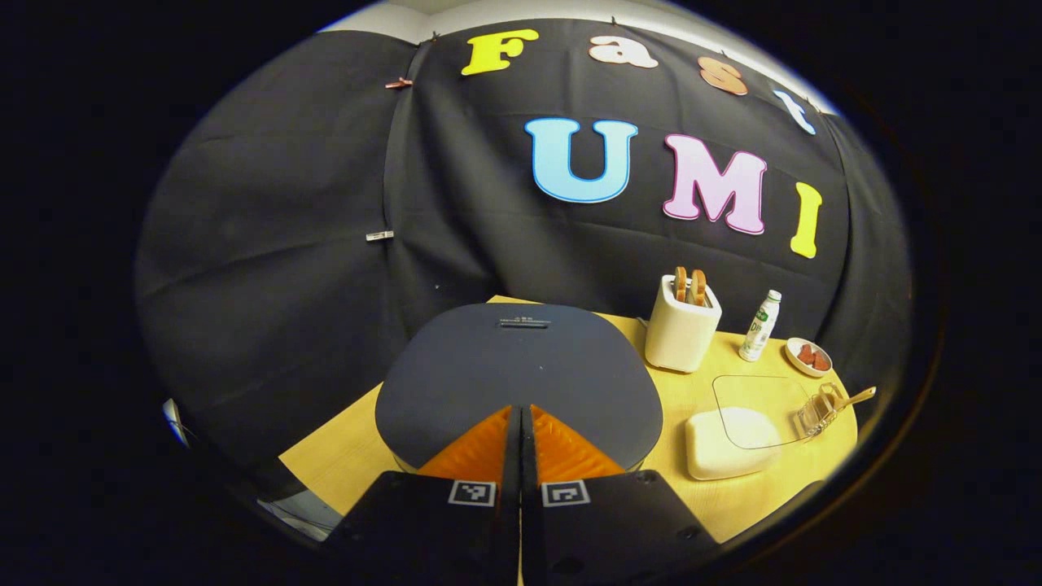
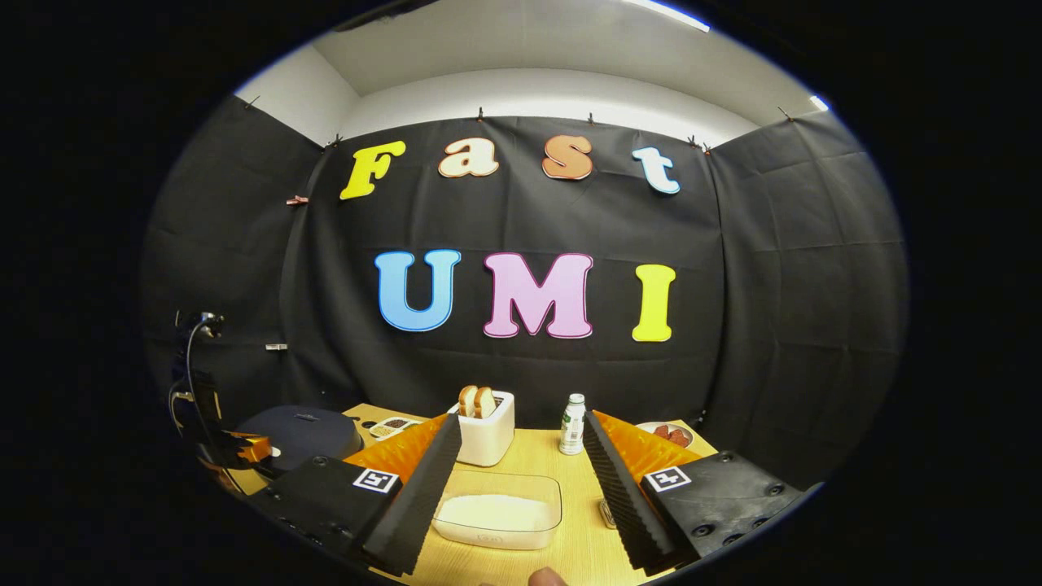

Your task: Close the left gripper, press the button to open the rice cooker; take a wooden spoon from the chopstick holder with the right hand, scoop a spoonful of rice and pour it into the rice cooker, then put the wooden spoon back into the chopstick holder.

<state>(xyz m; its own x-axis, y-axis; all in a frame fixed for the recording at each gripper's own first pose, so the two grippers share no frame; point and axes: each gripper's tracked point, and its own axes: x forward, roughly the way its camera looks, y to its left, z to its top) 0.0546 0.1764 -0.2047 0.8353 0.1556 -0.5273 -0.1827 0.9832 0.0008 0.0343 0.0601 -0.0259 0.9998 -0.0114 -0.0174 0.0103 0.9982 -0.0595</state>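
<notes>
Left gripper (image 1: 521, 423): fingers pressed together, low centre, over closed rice cooker (image 1: 521, 366).
Right gripper (image 2: 521, 480): fingers wide apart, rice container (image 2: 498, 511) between them.
Wooden spoon (image 1: 855, 398): right edge, in clear holder (image 1: 818, 409).
Surface: yellow wooden table (image 1: 733, 496).

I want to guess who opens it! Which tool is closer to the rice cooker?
Left. The left tool hangs right over the rice cooker lid; the right tool sits off beside it.
</notes>
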